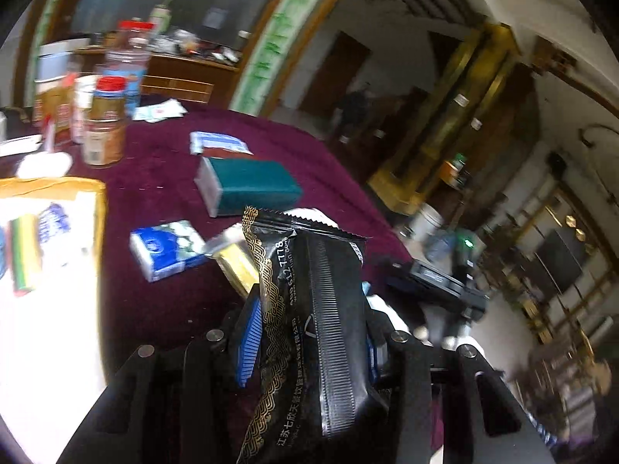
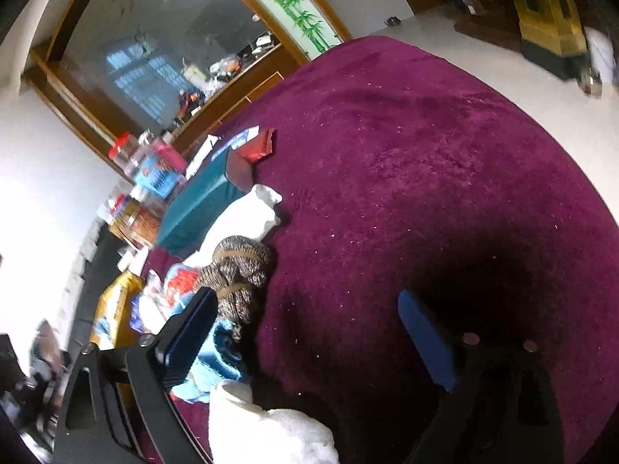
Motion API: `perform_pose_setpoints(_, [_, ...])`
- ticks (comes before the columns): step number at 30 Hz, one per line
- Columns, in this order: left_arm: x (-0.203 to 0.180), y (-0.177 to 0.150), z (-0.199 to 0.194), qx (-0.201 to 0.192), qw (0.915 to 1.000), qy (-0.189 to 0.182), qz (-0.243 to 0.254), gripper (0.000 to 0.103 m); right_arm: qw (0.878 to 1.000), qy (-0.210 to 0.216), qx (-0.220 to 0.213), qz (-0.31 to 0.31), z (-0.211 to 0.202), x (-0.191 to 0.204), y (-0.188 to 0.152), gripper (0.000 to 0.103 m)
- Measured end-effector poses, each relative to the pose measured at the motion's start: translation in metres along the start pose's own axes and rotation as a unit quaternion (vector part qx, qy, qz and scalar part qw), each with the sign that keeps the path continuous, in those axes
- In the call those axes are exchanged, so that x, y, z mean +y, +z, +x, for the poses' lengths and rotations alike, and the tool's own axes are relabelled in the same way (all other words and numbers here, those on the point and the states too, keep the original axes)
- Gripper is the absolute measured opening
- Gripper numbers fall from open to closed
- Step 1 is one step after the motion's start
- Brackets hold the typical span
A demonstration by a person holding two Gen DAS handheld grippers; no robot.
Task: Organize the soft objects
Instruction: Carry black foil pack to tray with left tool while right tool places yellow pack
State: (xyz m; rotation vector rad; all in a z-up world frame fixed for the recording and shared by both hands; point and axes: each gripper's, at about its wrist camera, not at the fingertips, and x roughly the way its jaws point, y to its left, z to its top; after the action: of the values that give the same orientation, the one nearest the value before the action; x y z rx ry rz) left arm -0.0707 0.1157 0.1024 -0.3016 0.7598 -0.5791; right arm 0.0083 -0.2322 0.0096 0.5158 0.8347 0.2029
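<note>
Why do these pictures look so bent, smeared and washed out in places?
Both views are fisheye, so the tablecloth bulges. Left wrist view: the room behind is motion-smeared, the black packet sharp, the cardboard box blown white. Right wrist view: glare at left, dark shadow under the jaws.

On the maroon tablecloth [image 1: 162,178], the left wrist view counts 1 teal box [image 1: 251,185], 1 blue tissue pack [image 1: 162,249], 1 blue-and-white striped packet [image 1: 218,143], 1 black gold-patterned packet [image 1: 309,309], 1 gold packet [image 1: 236,263] and at least 2 red-capped jars [image 1: 106,123]. The right wrist view adds 1 red wrapper [image 2: 261,147], 1 brown patterned cloth bundle [image 2: 240,270] and 1 blue cloth [image 2: 220,359].
</note>
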Motion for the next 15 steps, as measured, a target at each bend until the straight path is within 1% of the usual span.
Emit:
perform_pose_setpoints(3, [0.006, 0.005, 0.003, 0.028, 0.9995, -0.016, 0.002, 0.044, 0.999, -0.040, 0.001, -0.030, 0.005, 0.013, -0.003, 0.097])
perform_pose_setpoints(5, [0.009, 0.007, -0.004, 0.027, 0.9995, -0.015, 0.002, 0.044, 0.998, -0.054, -0.001, -0.036, 0.007, 0.016, -0.004, 0.097])
perform_pose_setpoints(8, [0.015, 0.006, -0.025, -0.002, 1.0000, -0.007, 0.000, 0.044, 0.998, -0.059, -0.003, -0.033, 0.007, 0.016, -0.004, 0.097])
perform_pose_setpoints(10, [0.020, -0.001, -0.038, -0.022, 0.9996, -0.008, -0.016, 0.044, 0.997, -0.063, -0.003, -0.036, 0.006, 0.016, -0.004, 0.097])
perform_pose_setpoints(12, [0.024, -0.015, -0.056, -0.045, 0.9983, -0.006, -0.036, 0.044, 0.997, -0.069, 0.000, -0.042, 0.006, 0.017, -0.005, 0.098])
perform_pose_setpoints(15, [0.027, -0.039, -0.086, -0.082, 0.9943, 0.013, -0.067, 0.044, 0.996, -0.072, 0.004, -0.049, 0.007, 0.019, -0.005, 0.099])
